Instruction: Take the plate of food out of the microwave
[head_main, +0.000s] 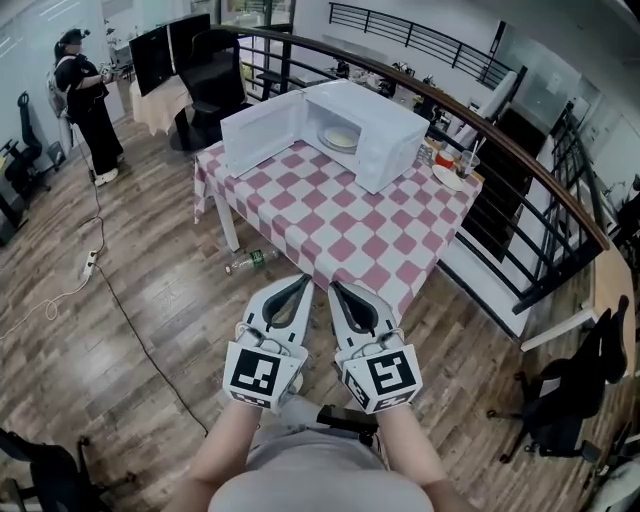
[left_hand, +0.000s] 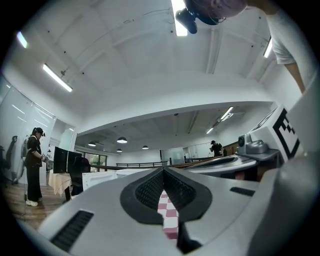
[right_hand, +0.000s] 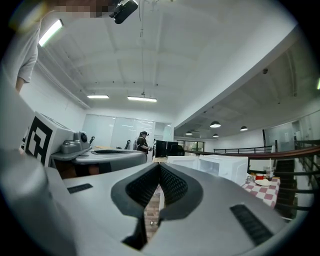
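While the plate of food sits inside the open microwave on the tabletop, the left hand-held gripper and right hand-held gripper, both closed and empty, point toward the microwave from well short, neither evidently nearer.

Head camera is looking steeply down from above and behind the left gripper and right gripper. Each gripper camera is looking level along its own jaws. All three are sharing the checked table and microwave, ahead of the tips.
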